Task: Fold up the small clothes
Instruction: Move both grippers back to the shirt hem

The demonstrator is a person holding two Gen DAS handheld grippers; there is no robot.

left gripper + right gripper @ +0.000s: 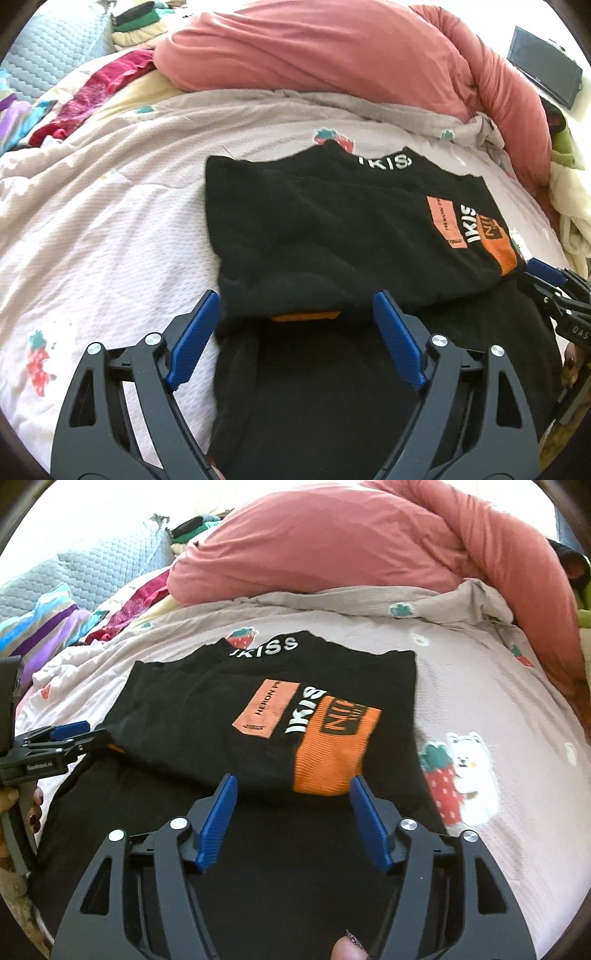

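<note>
Left wrist view: left gripper [295,306] & right gripper [293,788] both spread, nothing pinched, over folded black shirt [314,221].

Bright daylight, heavy fisheye warp, washed-out corners

Both wrist views are strongly lit, and the light blows out to plain white at the upper corners and far right edge, where detail is lost. The pale bedspread [110,221] reads slightly overexposed, its weave faint, while the black garment [207,709] sinks into near-solid dark with few folds legible. Shadows are soft and short, pooling under the garment's near fold. Straight lines bow toward the round black vignette, and the pink duvet [314,48] curves with the lens. Print lettering is soft-edged; the right view's bedspread smears a little at its right side, as with slight motion blur.
</note>
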